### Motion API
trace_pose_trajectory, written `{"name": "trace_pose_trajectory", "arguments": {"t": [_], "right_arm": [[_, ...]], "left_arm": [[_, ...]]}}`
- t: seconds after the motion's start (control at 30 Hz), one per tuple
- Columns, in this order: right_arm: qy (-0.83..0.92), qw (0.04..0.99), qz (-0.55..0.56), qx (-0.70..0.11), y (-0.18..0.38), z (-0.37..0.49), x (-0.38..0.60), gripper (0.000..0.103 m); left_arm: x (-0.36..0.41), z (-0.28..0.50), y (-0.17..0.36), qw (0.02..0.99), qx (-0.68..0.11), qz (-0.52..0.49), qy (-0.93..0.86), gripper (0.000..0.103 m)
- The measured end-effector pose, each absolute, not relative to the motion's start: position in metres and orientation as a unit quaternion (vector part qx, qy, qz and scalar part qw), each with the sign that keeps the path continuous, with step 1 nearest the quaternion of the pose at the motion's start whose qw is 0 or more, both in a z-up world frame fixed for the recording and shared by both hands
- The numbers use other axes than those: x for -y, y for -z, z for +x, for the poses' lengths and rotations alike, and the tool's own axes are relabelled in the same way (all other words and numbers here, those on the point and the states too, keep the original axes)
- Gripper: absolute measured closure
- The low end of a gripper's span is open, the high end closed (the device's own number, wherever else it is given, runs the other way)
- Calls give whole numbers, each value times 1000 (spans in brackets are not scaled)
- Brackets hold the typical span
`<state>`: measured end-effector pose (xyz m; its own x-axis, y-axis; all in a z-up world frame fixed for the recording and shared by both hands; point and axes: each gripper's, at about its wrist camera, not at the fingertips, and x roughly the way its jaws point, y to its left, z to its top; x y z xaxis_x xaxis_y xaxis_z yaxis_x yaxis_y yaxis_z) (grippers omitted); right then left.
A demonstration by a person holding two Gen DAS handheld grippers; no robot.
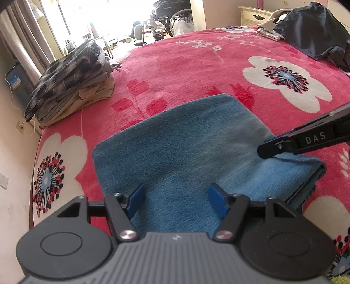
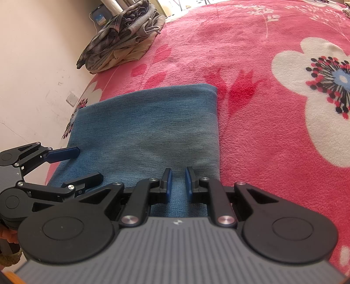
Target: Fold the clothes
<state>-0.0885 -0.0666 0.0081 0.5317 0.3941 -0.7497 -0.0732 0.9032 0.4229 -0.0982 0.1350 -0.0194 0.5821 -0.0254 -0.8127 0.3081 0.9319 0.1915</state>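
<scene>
A folded blue denim garment (image 1: 186, 142) (image 2: 148, 126) lies flat on the red flowered blanket (image 1: 196, 65) (image 2: 262, 65). My left gripper (image 1: 176, 187) (image 2: 87, 163) hovers over the garment's near left part, open wide with only flat denim under its blue pads. My right gripper (image 2: 177, 169) sits over the near right part, its pads a narrow gap apart, with flat cloth showing through the gap and nothing pinched. In the left wrist view the right gripper (image 1: 262, 150) has its tip at the garment's right folded edge.
A stack of folded clothes (image 1: 72, 83) (image 2: 122, 39) topped by a plaid shirt sits at the bed's far left, by the wall. A dark garment (image 1: 315, 30) lies heaped at the far right near a nightstand (image 1: 256, 13). A wheelchair (image 1: 172, 15) stands beyond the bed.
</scene>
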Motion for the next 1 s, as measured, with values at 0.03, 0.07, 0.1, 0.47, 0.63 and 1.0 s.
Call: {"name": "trace_pose_trajectory", "arguments": {"t": [0.03, 0.07, 0.1, 0.47, 0.63, 1.0], "right_arm": [[-138, 858, 175, -463, -10, -89, 68, 90], [-140, 857, 179, -462, -12, -89, 70, 89], [-143, 857, 182, -461, -15, -89, 72, 88], [-130, 863, 224, -433, -52, -132, 129, 83], [-175, 849, 202, -456, -47, -143, 104, 84], [-194, 827, 146, -508, -18, -141, 65, 86]], "left_arm": [[-135, -98, 19, 875, -447, 157, 94, 35], [-135, -98, 19, 875, -448, 155, 93, 35], [-135, -98, 19, 875, -449, 154, 92, 35], [-137, -91, 20, 871, -462, 141, 93, 33], [-137, -90, 19, 869, -464, 143, 95, 33], [-128, -87, 16, 861, -473, 168, 85, 33]]}}
